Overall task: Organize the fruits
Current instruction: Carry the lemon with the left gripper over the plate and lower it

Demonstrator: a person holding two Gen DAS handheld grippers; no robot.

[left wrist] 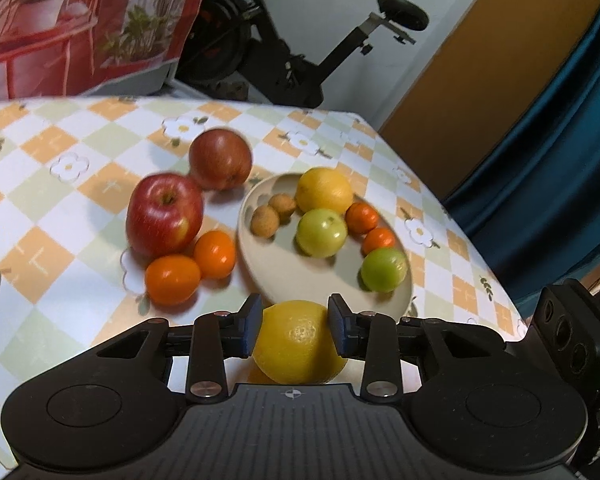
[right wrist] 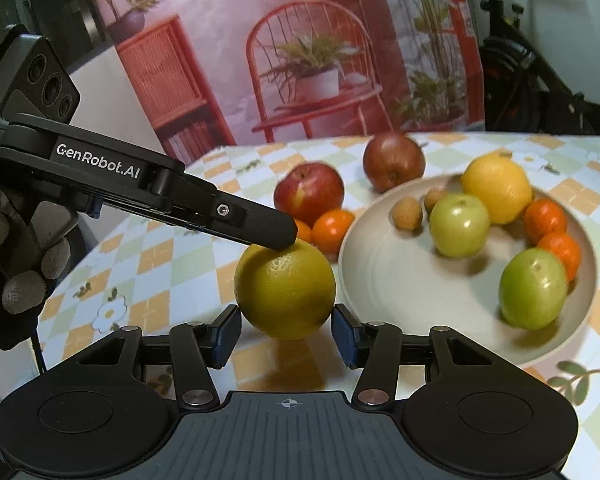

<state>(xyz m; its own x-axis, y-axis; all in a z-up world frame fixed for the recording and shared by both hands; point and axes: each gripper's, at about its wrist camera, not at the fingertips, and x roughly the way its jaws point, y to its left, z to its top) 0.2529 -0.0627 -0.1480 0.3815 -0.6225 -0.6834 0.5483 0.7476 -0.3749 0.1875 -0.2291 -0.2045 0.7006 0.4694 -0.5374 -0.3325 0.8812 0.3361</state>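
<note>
Left gripper (left wrist: 294,326): in the left wrist view we saw its blue-padded fingers (left wrist: 248,328) pinching a yellow citrus (left wrist: 298,344) by both sides, low over the desk (left wrist: 40,208).
Right gripper (right wrist: 286,336): its fingers (right wrist: 226,334) stood spread either side of the same yellow citrus (right wrist: 284,290), with small gaps at each pad.
Only in the right wrist view: we saw the left gripper (right wrist: 274,232) from the side, slanting down onto the top of the citrus, held by a gloved hand (right wrist: 16,264).
Only in the left wrist view: two small oranges (left wrist: 190,266) lay fully in sight beside the red apple (left wrist: 164,214); the right view half hid one.
Plate (left wrist: 300,276): cream, just beyond the citrus, it held another yellow citrus, two green fruits, two small oranges and two brown fruits.
Darker apple (left wrist: 220,159): it sat on the desk behind the red one.
</note>
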